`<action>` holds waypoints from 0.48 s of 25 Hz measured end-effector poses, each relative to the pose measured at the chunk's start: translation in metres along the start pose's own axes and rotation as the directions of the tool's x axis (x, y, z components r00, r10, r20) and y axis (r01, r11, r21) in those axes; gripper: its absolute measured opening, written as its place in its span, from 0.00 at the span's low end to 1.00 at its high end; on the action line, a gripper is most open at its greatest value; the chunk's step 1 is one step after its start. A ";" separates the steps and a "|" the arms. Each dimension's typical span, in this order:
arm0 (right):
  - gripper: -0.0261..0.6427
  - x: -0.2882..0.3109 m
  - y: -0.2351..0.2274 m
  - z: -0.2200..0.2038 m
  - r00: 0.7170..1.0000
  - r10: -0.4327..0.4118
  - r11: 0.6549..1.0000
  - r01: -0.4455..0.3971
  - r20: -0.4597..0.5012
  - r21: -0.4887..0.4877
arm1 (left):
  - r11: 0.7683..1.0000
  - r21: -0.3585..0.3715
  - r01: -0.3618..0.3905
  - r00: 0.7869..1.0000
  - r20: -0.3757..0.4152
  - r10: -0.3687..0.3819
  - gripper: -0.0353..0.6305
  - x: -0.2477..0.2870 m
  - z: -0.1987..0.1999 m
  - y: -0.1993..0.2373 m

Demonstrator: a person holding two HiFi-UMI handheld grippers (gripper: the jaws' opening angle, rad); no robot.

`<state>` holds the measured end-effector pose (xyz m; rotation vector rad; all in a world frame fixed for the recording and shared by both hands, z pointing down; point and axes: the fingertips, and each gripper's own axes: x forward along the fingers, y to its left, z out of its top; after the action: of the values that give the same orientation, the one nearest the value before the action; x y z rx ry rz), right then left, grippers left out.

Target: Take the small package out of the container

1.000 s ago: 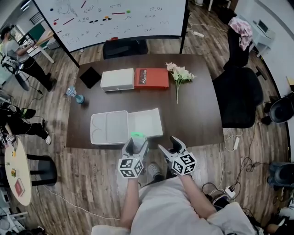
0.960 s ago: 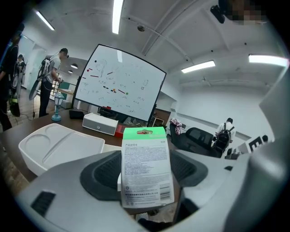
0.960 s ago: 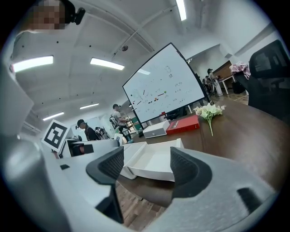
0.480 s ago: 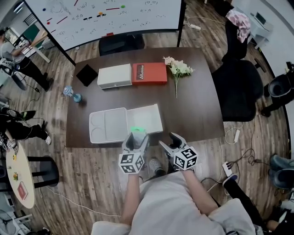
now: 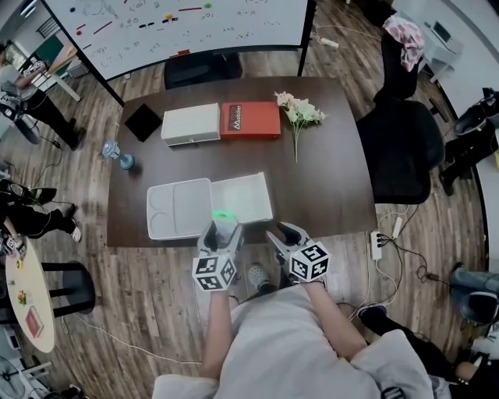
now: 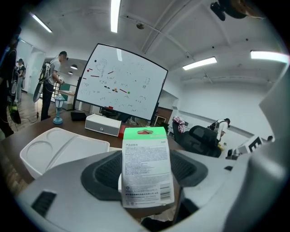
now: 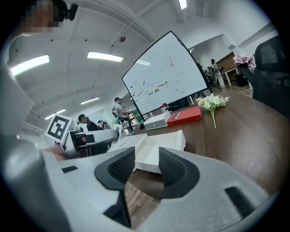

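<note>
The small package [image 6: 147, 167], white card with a green top, stands upright between the pads of my left gripper [image 6: 147, 176], which is shut on it. From the head view the package [image 5: 224, 216] and left gripper [image 5: 221, 228] hover over the table's front edge, just in front of the open white container [image 5: 243, 197] and its lid [image 5: 179, 208]. My right gripper [image 5: 279, 233] hangs off the front edge, right of the left one. Its jaws [image 7: 147, 167] are closing with nothing between them. The container [image 7: 156, 152] shows beyond them.
A white box [image 5: 190, 124], a red box [image 5: 250, 120], a bunch of white flowers [image 5: 298, 114] and a black square [image 5: 143, 121] lie at the table's far side. A black office chair [image 5: 401, 148] stands at the right. A whiteboard [image 5: 179, 19] is behind.
The right gripper's jaws have narrowed. Both grippers have drifted slightly left along the table's front edge, the package still in the left one.
</note>
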<state>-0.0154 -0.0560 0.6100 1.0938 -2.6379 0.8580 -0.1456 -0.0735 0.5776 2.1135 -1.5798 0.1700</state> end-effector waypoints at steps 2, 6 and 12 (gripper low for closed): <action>0.24 0.000 0.001 -0.002 1.000 0.000 1.000 0.000 -0.008 -0.007 | 1.000 -0.002 -0.001 1.000 0.007 0.001 0.53 -0.001 0.002 0.001; 0.13 -0.004 0.000 -0.008 1.000 0.000 1.000 0.000 -0.011 -0.009 | 1.000 -0.007 0.009 1.000 0.015 -0.009 0.53 -0.001 -0.002 -0.005; 0.04 -0.011 -0.001 -0.012 1.000 0.006 1.000 -0.007 -0.017 -0.024 | 1.000 -0.007 -0.004 1.000 0.026 0.005 0.53 -0.002 -0.006 -0.009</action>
<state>-0.0077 -0.0433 0.6168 1.0682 -2.6324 0.8313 -0.1367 -0.0666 0.5794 2.1150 -1.5978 0.1384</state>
